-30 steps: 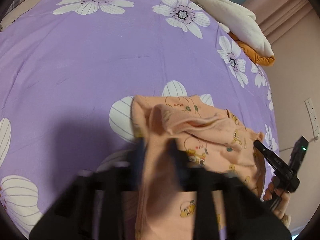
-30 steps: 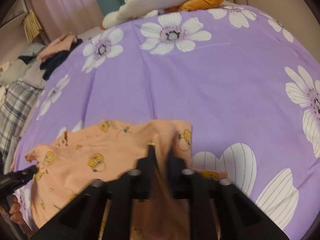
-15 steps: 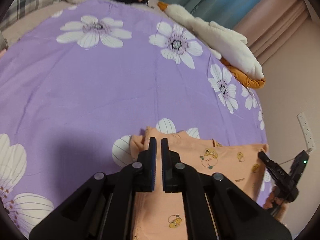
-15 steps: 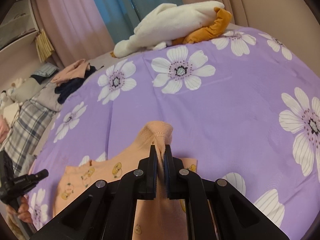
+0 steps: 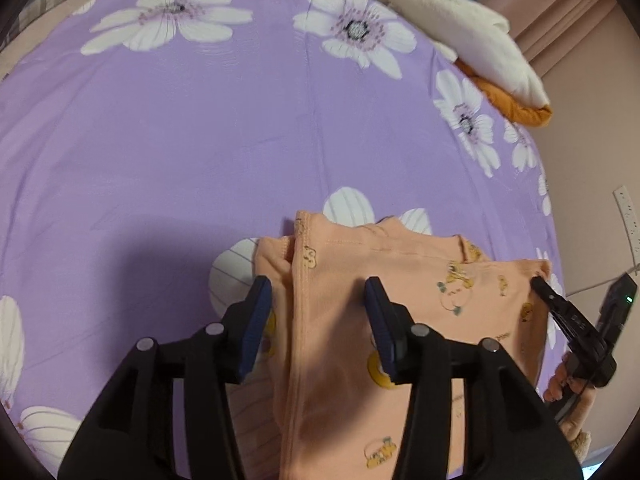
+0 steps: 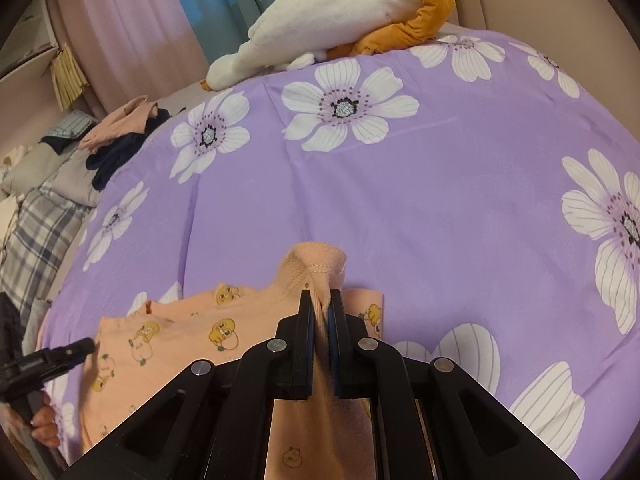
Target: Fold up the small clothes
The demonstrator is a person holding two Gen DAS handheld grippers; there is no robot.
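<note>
- Left gripper [image 5: 318, 320]: fingers [image 5: 256, 320] opening, well apart, nothing pinched; peach garment's folded edge lying between them on the bed [image 5: 200, 140].
- Peach cartoon-print garment [image 5: 400, 300]: spread over the purple flowered bedsheet at its near edge, one panel already doubled over along a hemmed border. Probably partway through: one fold laid on the left side, the right corner not yet set down, further folds likely left.
- Right gripper [image 6: 319, 320]: fingers [image 6: 305, 332] clamped tight on a bunched corner of the garment, held above the rest of it.
- Left wrist view only: the laid fold's stitched edge, the right gripper [image 5: 568, 320] at the garment's far right corner, a wall socket [image 5: 628, 216] beyond it.
- Right wrist view only: the pinched corner up close, a heap of other clothes [image 6: 120, 132] far left of the garment, curtains [image 6: 200, 8] behind, white and orange plush blanket [image 6: 340, 12] seen whole.
</note>
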